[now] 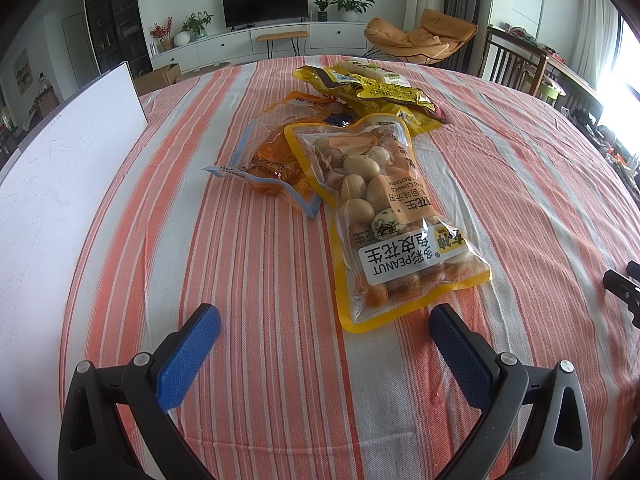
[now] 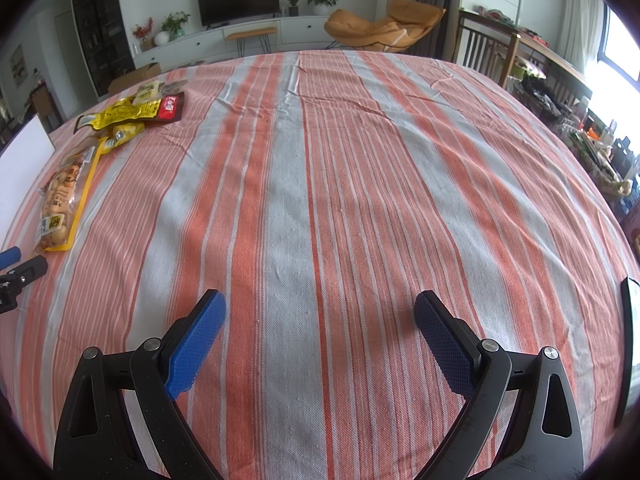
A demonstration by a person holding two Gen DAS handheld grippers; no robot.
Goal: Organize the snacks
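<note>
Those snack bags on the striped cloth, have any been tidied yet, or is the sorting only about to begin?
Nothing looks tidied yet. The peanut bag, the orange bag and the yellow packets lie overlapping in a loose heap on the striped tablecloth. Nothing is in hand: the left gripper and right gripper are both open and empty. All the sorting is left.

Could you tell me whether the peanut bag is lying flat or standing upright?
Lying flat. The peanut bag rests label up on the striped cloth, its far end overlapping an orange packet.
</note>
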